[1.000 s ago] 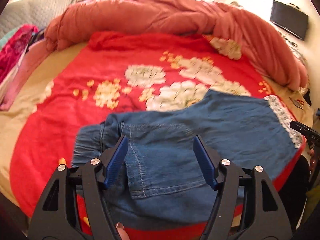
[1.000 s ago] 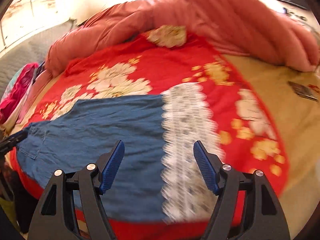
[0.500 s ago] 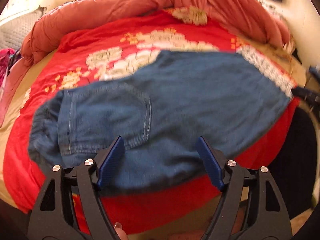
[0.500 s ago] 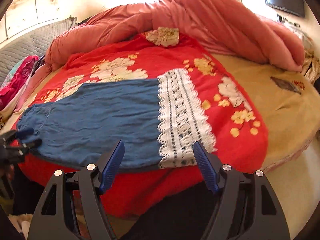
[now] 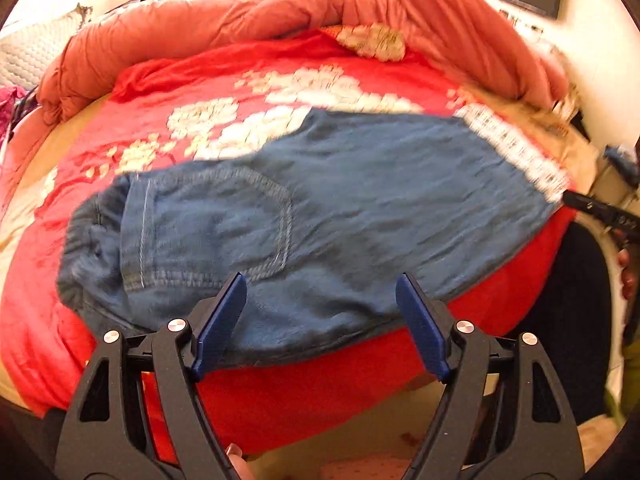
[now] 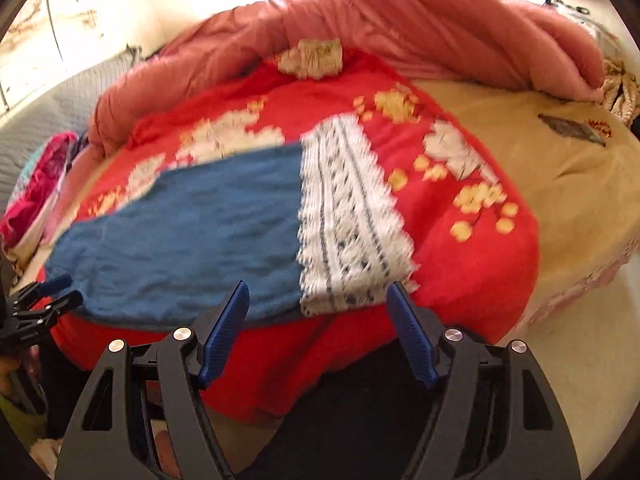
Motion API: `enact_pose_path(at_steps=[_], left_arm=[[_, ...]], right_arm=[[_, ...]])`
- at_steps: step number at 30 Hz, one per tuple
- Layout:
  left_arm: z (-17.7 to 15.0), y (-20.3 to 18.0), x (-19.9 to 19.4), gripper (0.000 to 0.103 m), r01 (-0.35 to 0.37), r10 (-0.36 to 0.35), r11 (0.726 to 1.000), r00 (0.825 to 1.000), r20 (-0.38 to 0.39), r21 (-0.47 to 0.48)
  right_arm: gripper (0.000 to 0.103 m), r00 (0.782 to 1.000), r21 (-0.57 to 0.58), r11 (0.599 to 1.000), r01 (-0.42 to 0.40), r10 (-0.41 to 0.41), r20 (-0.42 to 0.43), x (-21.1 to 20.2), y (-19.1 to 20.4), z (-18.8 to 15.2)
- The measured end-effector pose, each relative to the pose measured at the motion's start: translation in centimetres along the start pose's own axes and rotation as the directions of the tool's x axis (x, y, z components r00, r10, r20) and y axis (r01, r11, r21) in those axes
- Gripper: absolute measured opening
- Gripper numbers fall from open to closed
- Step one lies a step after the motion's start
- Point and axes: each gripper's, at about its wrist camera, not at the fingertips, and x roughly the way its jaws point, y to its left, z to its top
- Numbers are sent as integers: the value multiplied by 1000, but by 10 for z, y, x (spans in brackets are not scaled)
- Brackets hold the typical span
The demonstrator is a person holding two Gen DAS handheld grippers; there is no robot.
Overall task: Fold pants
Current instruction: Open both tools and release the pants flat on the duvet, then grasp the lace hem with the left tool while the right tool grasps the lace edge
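**Denim pants flat on the bed, both grippers wide and empty**

- Blue denim pants with a white lace hem (image 5: 320,216) lie flat on the red floral blanket (image 5: 280,80), near its front edge. Long axis runs left to right across both wrist views.
- Left wrist view: gathered waistband (image 5: 88,248) at the left of frame, stitched back pocket (image 5: 216,224) facing up just right of it; the leg tapers toward the right, ending in the white lace hem band (image 5: 516,152) at upper right.
- Right wrist view: lace hem band (image 6: 352,224) sits centre frame, denim running off to the left edge. Hem points right.
- Left gripper (image 5: 320,320): blue-padded fingers spread apart, nothing between them, hovering at the pants' near edge below the pocket. It also shows at the left edge of the right wrist view (image 6: 48,296), beside the waist end.
- Right gripper (image 6: 318,328): fingers spread apart, holding nothing, poised just short of the lace hem's near corner. Its black tip appears at the right of the left view (image 5: 600,212).
- Bunched salmon-pink quilt (image 5: 320,8) along the far side of the bed; beige sheet (image 6: 560,184) right of the blanket.
- Both views show motion blur.
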Motion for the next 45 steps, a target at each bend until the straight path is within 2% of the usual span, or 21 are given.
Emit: enact_pose_path(at_steps=[6,11,16,24,33,35,37,42,44,45], left_arm=[[27,-25,-13,77,62,-64,997,996,59,48],[56,-50,-2,77,149,-153,985,987,55,83],[87,-84,19,83,185,-192,971,981,32,152],[132,-129,61,85,250,-247,947,968,-42,204],[174,-158,143,86,291,-257,933,950,-174,211],[182,-160,156,84,307,-269,928,944,-192,211],[188,-164,168,75,320,-277,923,938,-210,213],[197,-172,195,67,365,-313,903,920,-237,227],[200,-175,204,62,374,-314,898,914,-255,232],[201,-177,208,58,381,-318,895,910,-267,231]], right_arm=[[70,999,46,999,-15,13,48,-8,-11,8],[70,998,99,995,-32,28,49,-5,-19,9],[70,998,150,988,-44,36,59,-2,-28,11],[70,997,163,986,-47,37,65,11,-32,21],[70,996,204,976,-82,73,52,26,-38,25],[70,997,214,974,-78,71,44,28,-41,24],[70,994,222,969,-106,100,37,31,-43,23],[71,990,238,962,-137,137,13,40,-45,20],[59,985,253,952,-169,170,21,40,-47,20],[58,984,255,950,-180,177,33,39,-47,20]])
